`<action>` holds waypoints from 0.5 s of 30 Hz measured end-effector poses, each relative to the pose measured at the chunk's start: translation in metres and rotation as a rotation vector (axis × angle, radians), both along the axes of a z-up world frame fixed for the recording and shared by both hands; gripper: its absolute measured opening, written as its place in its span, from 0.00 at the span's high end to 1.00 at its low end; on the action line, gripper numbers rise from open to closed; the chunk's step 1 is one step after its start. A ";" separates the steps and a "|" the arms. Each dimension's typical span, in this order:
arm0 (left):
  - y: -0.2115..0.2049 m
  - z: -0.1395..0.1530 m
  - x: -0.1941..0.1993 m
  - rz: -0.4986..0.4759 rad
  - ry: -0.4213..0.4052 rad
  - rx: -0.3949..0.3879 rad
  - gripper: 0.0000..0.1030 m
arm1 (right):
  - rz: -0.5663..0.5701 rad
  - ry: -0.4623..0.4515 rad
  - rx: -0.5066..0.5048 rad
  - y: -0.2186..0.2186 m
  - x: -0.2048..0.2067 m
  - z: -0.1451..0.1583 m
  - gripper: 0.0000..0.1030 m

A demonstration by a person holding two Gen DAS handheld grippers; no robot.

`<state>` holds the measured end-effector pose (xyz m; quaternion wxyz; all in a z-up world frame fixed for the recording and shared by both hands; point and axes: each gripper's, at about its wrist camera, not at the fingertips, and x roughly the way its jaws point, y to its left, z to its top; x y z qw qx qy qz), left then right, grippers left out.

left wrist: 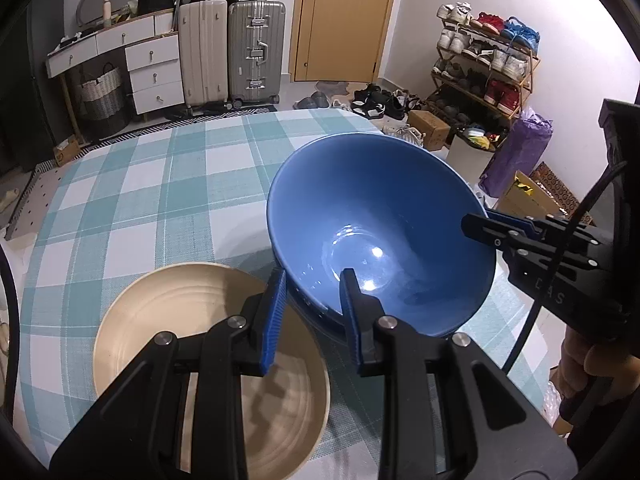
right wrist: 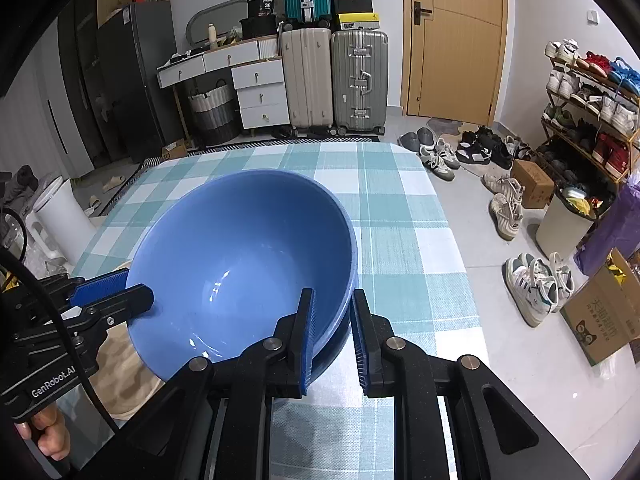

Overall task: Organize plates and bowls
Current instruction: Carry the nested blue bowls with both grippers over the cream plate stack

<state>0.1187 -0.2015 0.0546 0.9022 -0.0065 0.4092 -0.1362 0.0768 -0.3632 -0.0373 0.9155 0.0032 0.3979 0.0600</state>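
The cream plate [left wrist: 168,320] is partly hidden in both views: in the left wrist view its lower right disappears under the left gripper [left wrist: 314,304], and in the right wrist view only a sliver shows at lower left, behind the other tool. One blue bowl [left wrist: 380,232] sits centre-right of the left wrist frame, tilted toward the camera above the checked tablecloth [left wrist: 160,184], its near side overlapping the plate's right edge; whether its base touches anything is hidden. A darker blue band shows under its lower rim, possibly a second bowl nested beneath, but that is hard to make out. Both tools are clamped on the bowl's rim: the left gripper pinches the near wall with one blue pad inside and one outside, and the right gripper [right wrist: 332,332] does the same on the opposite side, appearing at the right edge of the left wrist frame. Count: two grippers, one plate, at least one bowl. A hand [right wrist: 50,438] is cut off at lower left.
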 end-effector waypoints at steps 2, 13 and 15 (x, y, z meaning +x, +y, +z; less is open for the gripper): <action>0.000 -0.003 0.002 -0.002 0.006 0.004 0.78 | -0.003 0.000 -0.026 0.002 0.000 -0.003 0.83; -0.006 -0.014 0.008 -0.003 -0.011 0.061 0.78 | -0.007 0.000 -0.062 0.004 -0.003 -0.008 0.82; -0.007 -0.015 0.008 -0.004 -0.011 0.067 0.77 | -0.006 0.000 -0.061 0.003 -0.003 -0.009 0.82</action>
